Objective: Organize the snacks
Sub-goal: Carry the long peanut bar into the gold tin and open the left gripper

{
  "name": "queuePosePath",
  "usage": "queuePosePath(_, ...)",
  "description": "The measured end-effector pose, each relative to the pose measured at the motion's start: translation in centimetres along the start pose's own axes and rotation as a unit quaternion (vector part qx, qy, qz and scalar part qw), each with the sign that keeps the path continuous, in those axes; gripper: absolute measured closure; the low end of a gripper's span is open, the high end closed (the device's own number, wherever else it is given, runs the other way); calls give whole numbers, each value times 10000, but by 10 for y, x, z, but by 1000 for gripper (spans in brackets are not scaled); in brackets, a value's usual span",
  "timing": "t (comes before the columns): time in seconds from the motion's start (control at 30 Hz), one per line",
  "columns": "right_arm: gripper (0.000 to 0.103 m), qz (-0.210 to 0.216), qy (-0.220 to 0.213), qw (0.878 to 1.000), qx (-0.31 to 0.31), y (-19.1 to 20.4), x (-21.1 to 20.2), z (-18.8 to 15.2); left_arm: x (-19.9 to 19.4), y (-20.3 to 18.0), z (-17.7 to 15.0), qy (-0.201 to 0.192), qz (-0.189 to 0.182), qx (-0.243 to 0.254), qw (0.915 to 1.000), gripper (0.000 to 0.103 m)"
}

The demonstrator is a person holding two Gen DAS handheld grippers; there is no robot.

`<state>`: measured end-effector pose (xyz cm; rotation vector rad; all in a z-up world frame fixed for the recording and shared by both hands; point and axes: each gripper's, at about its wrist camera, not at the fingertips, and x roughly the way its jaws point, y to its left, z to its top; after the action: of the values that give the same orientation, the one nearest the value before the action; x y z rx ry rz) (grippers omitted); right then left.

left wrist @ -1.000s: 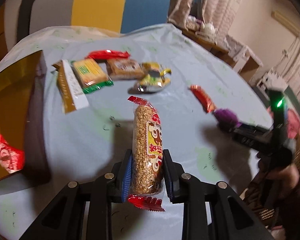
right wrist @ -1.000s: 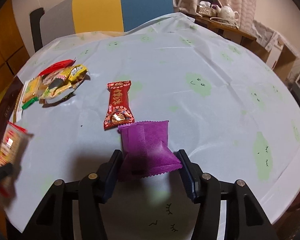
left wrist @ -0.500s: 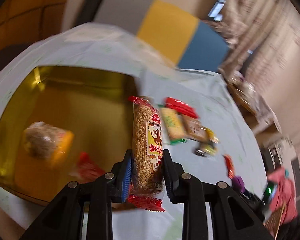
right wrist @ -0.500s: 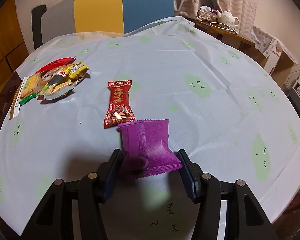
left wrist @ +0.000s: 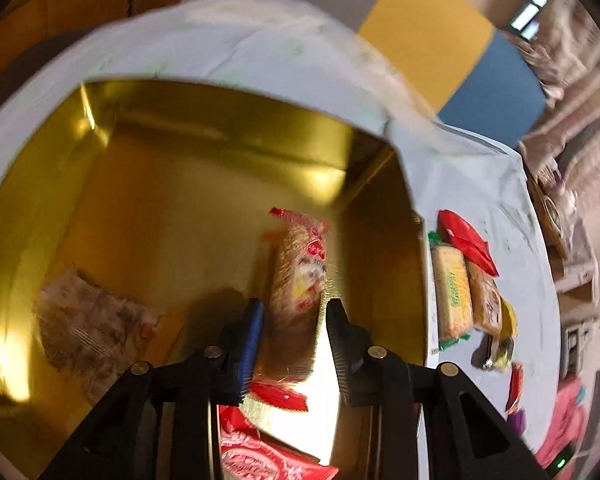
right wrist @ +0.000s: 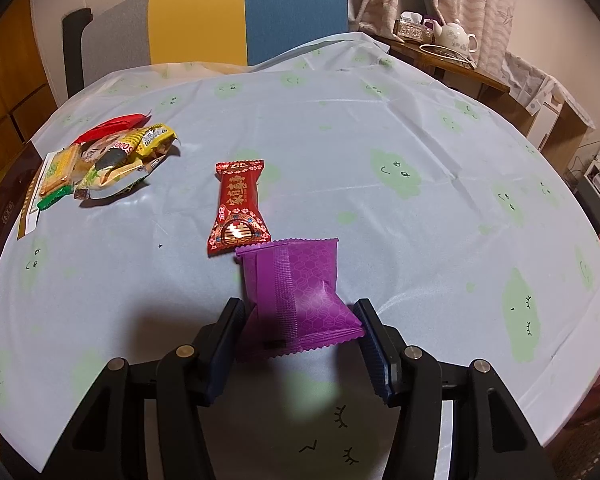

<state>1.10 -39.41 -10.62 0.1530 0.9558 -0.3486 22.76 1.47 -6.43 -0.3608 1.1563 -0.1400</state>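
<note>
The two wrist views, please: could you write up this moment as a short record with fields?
left gripper: open over the gold tin, fingers clear of the puffed-rice bar
puffed-rice bar: blurred, inside the tin
also in tin: red packet, another wrapped snack
right gripper: shut on the purple packet, above the tablecloth
on cloth: red candy packet, snack pile at left
</note>
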Motion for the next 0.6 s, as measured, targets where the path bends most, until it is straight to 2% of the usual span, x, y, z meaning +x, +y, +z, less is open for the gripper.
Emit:
queuePosePath(0.1, 46, -2, -3, 10000, 1, -1, 0, 0, -2, 4, -2, 29, -123, -54, 9999, 70)
queuePosePath(0.37, 46, -35, -18, 10000, -27, 0, 1, -1, -47, 2, -34, -557, 461, 545, 9959, 69)
queuePosePath(0.43, 46, -33, -16, 10000, -23, 0, 1, -1, -59, 0, -44, -720, 510, 754, 9932, 69)
queuePosePath(0.6, 46, -36, -11, 10000, -39, 0, 1, -1, -73, -7, -69, -826, 555, 1029, 9897, 69)
